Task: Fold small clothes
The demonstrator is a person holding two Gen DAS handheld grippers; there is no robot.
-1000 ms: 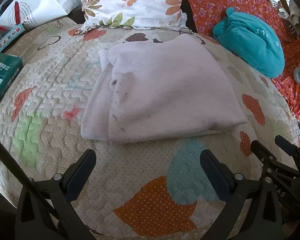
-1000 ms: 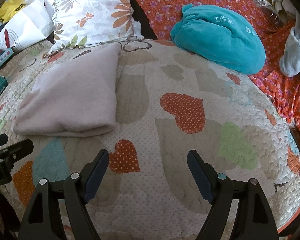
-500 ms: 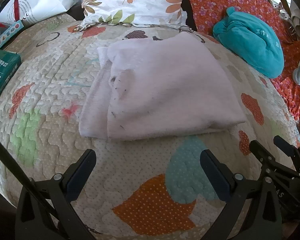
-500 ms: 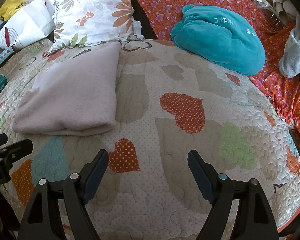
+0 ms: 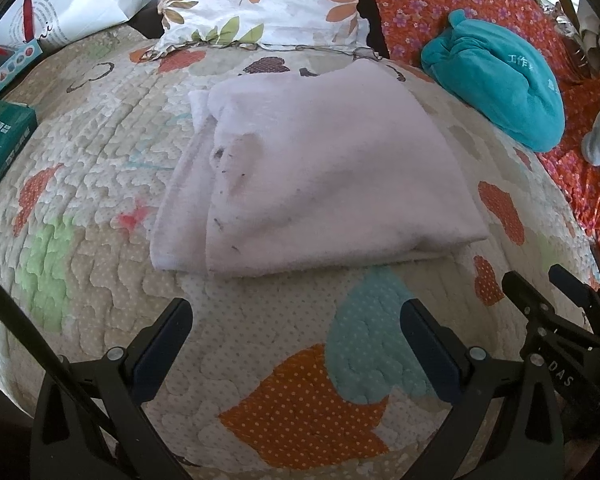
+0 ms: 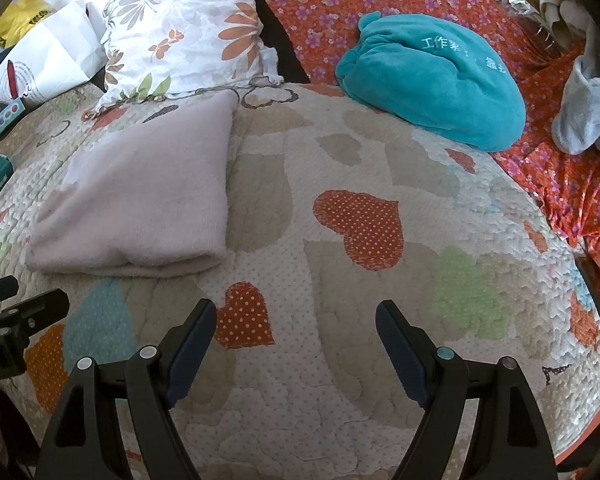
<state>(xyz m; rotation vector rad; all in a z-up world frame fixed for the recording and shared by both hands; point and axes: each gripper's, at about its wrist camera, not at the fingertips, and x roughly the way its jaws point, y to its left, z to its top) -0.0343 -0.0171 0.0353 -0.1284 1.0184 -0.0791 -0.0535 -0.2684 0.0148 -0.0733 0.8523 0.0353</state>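
A bed carries everything, covered by a quilted heart-print bedspread (image 6: 340, 360). A folded pale pink towel (image 5: 320, 184) lies flat on it, toward the bed's head. At the head edge a floral pillow (image 6: 188, 36) leans, touching the towel's far corner. A teal plush bundle (image 6: 440, 92) rests near the far right corner, partly on an orange floral sheet (image 6: 572, 184). A green box (image 5: 0, 148) sits at the left edge.

Floral pillow (image 5: 260, 0), teal bundle (image 6: 432, 84), quilt (image 6: 340, 380)
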